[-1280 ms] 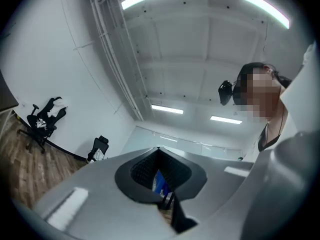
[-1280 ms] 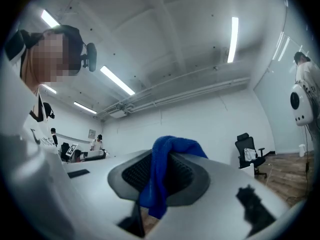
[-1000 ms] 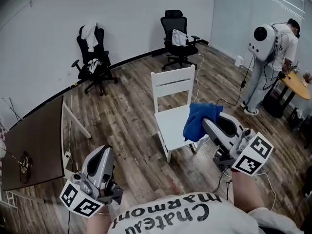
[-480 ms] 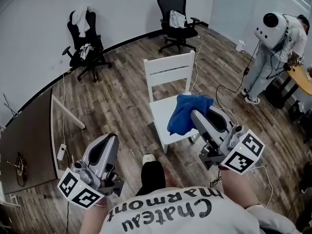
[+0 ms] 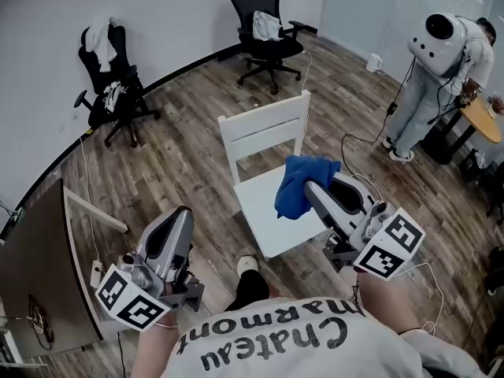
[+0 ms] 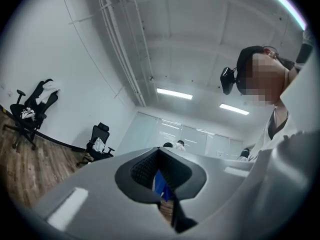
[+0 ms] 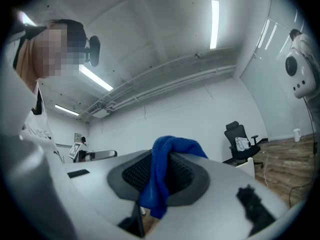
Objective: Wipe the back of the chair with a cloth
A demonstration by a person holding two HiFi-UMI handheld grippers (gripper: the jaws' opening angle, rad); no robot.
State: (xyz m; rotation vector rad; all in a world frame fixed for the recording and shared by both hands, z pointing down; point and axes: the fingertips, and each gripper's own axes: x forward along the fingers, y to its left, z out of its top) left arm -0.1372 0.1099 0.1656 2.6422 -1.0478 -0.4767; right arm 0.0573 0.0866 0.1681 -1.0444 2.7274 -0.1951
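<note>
The left gripper (image 6: 161,176) is filling the lower frame, its jaws sitting almost together and gripping nothing. A sliver of blue cloth (image 6: 161,186) is showing through the slit. At 9 o'clock a black office chair (image 6: 31,109) is standing on wooden floor (image 6: 30,169); a second chair (image 6: 98,143) is standing at 8 o'clock.

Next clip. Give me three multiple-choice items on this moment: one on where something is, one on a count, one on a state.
1. The blue cloth hangs: A over the white chair's seat; B on an office chair; C on the floor.
2. How many black office chairs stand by the wall? A one; B two; C three.
3. The right tongs are: A open and empty; B shut on the cloth; C shut on the chair back.
Answers: 1 A, the head view shows it above the seat. 2 B, one stands left, one further right. 3 B, the right gripper view shows cloth pinched between the pads.
</note>
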